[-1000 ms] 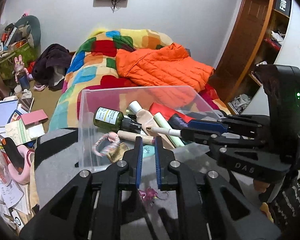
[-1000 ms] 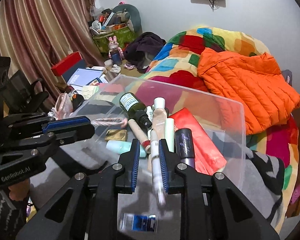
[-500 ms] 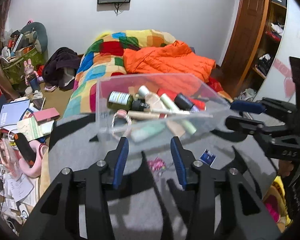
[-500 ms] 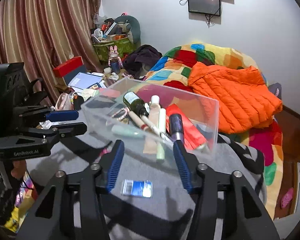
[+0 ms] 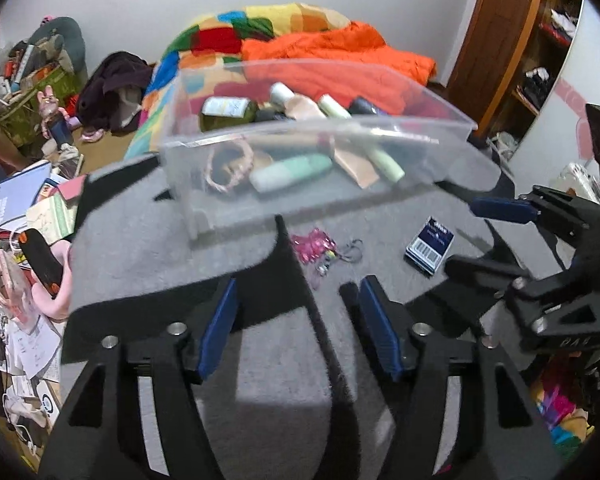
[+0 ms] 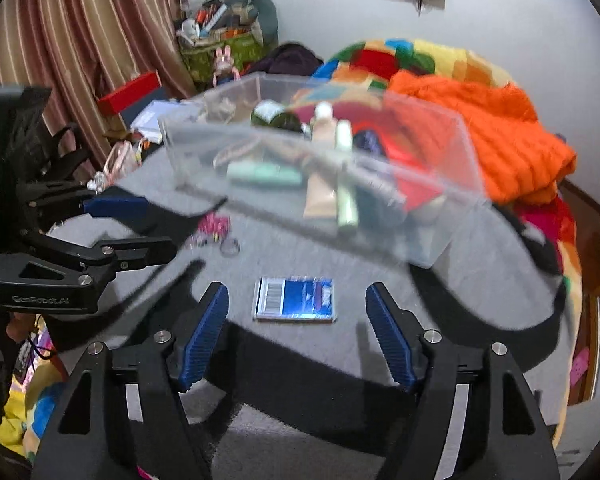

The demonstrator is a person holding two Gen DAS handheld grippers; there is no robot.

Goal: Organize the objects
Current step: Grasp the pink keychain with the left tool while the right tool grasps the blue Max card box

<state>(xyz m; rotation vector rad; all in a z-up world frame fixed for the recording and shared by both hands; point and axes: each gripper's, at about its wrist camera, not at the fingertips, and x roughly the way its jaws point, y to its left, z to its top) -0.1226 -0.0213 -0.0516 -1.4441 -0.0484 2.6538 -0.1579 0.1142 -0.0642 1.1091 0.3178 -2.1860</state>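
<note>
**Two open grippers, two things left to pick up**

The left hand-held gripper (image 5: 294, 324) and right hand-held gripper (image 6: 296, 332) have just been opening, nothing between their jaws. A flat blue card pack (image 6: 295, 299) lies just ahead of the right one. A pink sparkly trinket (image 5: 314, 244) lies ahead of the left. The clear plastic box (image 5: 380, 128) sits beyond. The thin pack could slip away if pinched badly.
</note>
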